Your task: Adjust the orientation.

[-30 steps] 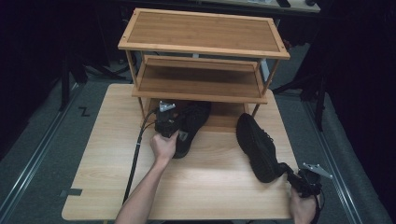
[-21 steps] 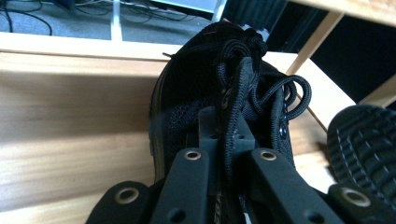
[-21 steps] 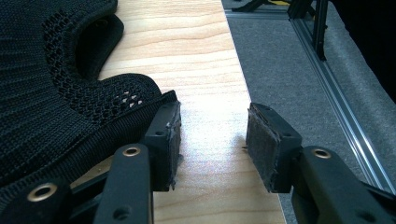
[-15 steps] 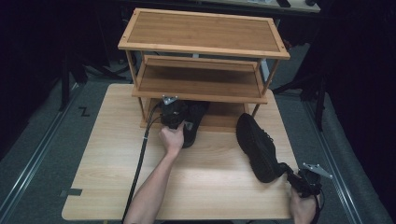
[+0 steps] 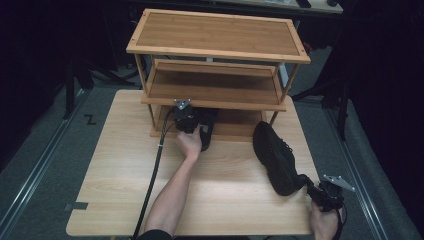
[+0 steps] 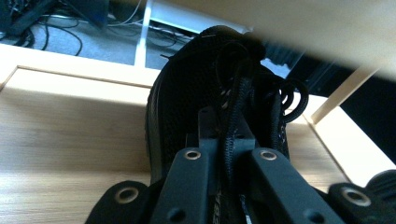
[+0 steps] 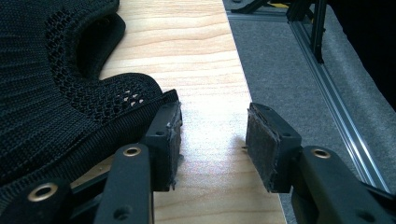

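Shoe (image 6: 196,98) in my left tongs (image 6: 227,154) sits toe-first on the bottom shelf of the wooden rack (image 5: 215,97), its heel near the front edge. My left tongs are narrow, pinching its tongue and laces. It looks light and soft, knit mesh that gives, so the firmer collar seems the surest hold. The second shoe (image 5: 275,157) lies on the surface (image 5: 115,170) to the right, its heel toward me. My right tongs (image 7: 212,140) stand wide beside that heel, holding nothing, one pad touching the mesh.
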{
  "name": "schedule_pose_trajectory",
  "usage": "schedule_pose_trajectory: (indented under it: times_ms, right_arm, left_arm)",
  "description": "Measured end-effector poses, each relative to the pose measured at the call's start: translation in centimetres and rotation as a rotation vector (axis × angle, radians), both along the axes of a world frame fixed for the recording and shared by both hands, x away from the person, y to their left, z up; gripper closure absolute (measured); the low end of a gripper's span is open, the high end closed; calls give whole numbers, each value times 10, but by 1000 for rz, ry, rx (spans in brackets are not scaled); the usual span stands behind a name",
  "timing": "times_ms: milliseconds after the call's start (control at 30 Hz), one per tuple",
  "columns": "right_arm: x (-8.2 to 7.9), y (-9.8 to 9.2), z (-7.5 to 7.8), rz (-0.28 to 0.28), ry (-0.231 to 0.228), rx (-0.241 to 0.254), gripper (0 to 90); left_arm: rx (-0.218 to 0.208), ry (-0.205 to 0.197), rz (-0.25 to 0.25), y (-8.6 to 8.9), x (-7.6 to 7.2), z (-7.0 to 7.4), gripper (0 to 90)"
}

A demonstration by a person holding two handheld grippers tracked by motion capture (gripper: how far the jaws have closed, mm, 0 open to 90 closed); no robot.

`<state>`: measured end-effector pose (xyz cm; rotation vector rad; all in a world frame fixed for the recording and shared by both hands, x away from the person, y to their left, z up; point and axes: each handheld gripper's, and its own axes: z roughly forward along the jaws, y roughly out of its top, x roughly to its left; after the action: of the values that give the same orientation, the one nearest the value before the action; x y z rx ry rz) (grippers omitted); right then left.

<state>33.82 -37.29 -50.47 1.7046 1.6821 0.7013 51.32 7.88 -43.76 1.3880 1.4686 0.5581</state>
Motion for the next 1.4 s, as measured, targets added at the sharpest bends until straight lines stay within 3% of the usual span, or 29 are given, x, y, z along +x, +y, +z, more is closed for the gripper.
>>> schedule_pose_trajectory:
  times_ms: [33, 200, 233, 467, 500, 633, 833, 1067, 1133, 1267, 1400]
  right_arm:
    - [0, 0, 0, 0, 0, 0, 552]
    - [0, 1, 0, 0, -2, -7, 552]
    - [0, 1, 0, 0, -1, -8, 551]
    - [0, 1, 0, 1, -2, -10, 551]
    - [0, 1, 0, 1, -1, -9, 551]
    - [0, 1, 0, 1, -1, -4, 551]
    - [0, 0, 0, 2, -1, -5, 550]
    - [0, 0, 0, 2, -1, -4, 548]
    - [0, 0, 0, 1, 0, 0, 548]
    - [0, 0, 0, 2, 0, 1, 548]
    - [0, 0, 0, 1, 0, 1, 546]
  left_arm:
    - [22, 1, 5, 0, 1, -2, 880]
    - [47, -1, 3, 0, 2, -3, 877]
    - [85, -5, 3, 0, 2, -5, 875]
    - [138, -15, 13, 0, 4, -7, 858]
    - [165, -15, 14, 0, 4, -8, 850]
    - [195, -23, -11, 2, 5, -9, 844]
    - [210, -15, -49, 3, 6, -8, 837]
    - [198, -28, -94, 3, 6, -9, 840]
    - [205, -29, -112, 5, 6, -9, 775]
    - [186, -31, -101, 11, 6, -9, 702]
    - [209, -16, -125, 15, 6, -8, 625]
